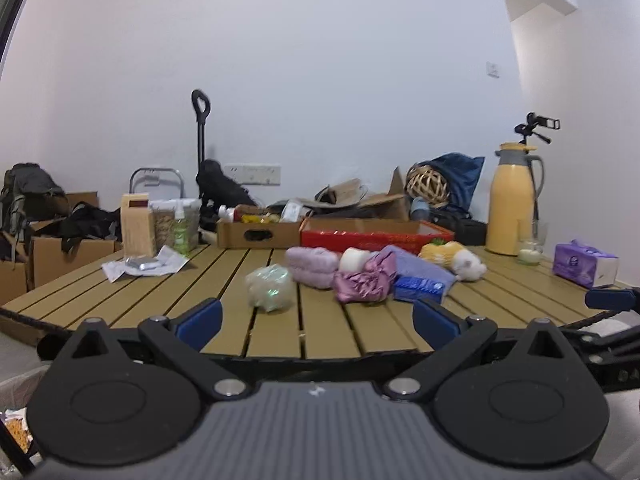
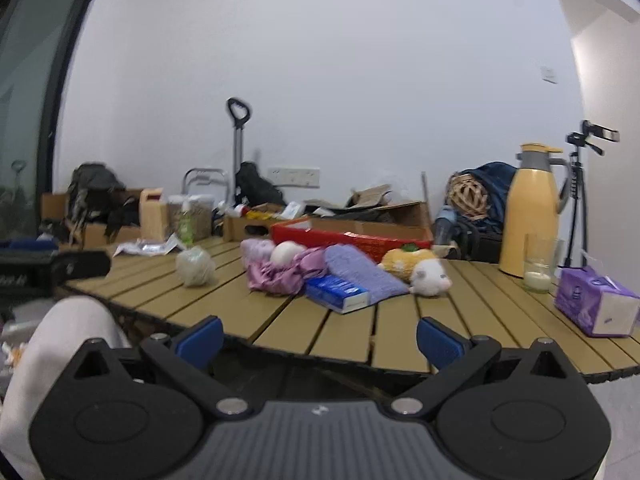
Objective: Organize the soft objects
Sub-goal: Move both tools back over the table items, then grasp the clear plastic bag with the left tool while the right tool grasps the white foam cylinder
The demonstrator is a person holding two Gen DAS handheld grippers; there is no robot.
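L gripper (image 1: 318, 318) wide, nothing btwn the blue pads, at the near edge of the slat table (image 1: 192, 280). R gripper (image 2: 320, 340) also wide & empty, short of the table edge. Just ahead, mid-table, the soft pile: bagged ball (image 1: 270, 287) apart on the left, then lilac towel (image 1: 314, 266), white roll (image 1: 354, 259), pink cloth (image 1: 366, 280), purple cloth (image 2: 362, 272), blue pack (image 2: 338, 292) all touching. Plush (image 2: 420, 270) at pile's right end. Red box (image 1: 376, 236) behind pile. Far right: jug (image 1: 512, 200), glass (image 2: 538, 266), tissue pack (image 2: 596, 304).
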